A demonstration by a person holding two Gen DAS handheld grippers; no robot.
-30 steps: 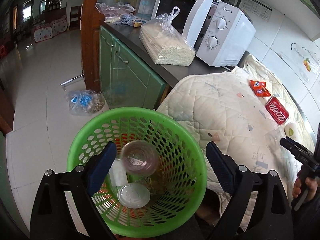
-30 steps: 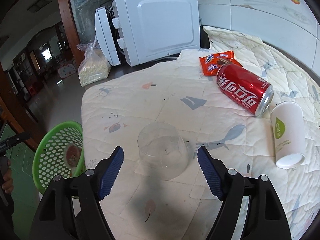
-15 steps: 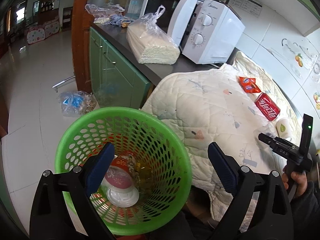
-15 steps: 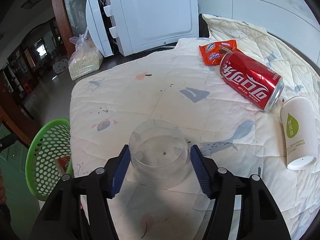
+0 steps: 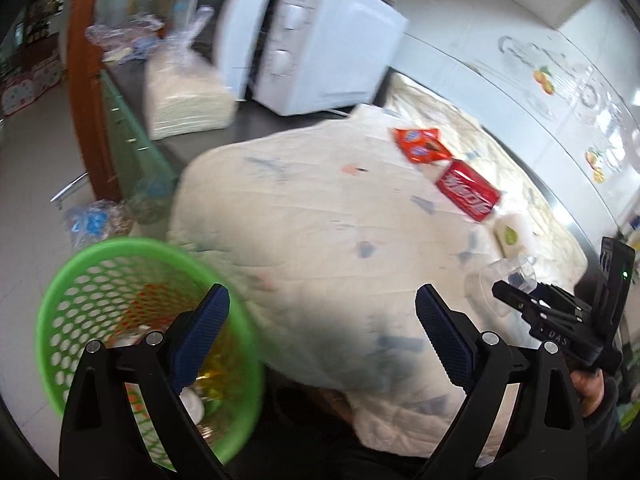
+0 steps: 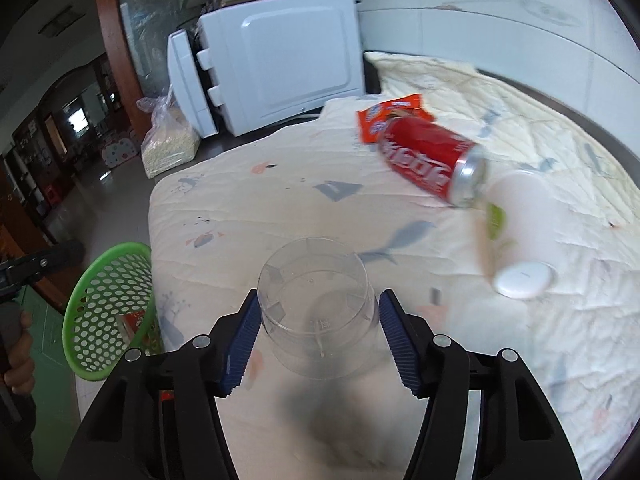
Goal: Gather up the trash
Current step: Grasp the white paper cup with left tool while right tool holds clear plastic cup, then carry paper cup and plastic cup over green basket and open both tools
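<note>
A clear plastic cup (image 6: 318,308) stands upside down on the quilted cloth (image 6: 260,208), and my right gripper (image 6: 318,338) is shut on its sides. A red cola can (image 6: 430,160), an orange snack wrapper (image 6: 388,114) and a white paper cup (image 6: 520,232) lie on the cloth beyond it. My left gripper (image 5: 322,338) is open and empty, between the green trash basket (image 5: 60,304) and the cloth edge. The basket holds several pieces of trash. The can (image 5: 468,188) and wrapper (image 5: 420,146) also show in the left wrist view.
A white microwave (image 6: 276,60) and a bag of noodles (image 6: 168,144) stand on the counter behind the cloth. Green cabinets (image 5: 128,128) run below the counter. A plastic bag (image 5: 96,220) lies on the floor near the basket (image 6: 108,312).
My right gripper closed from open onto the clear cup. My left gripper swung right, away from over the basket toward the cloth; the cup it dropped lies in the basket.
</note>
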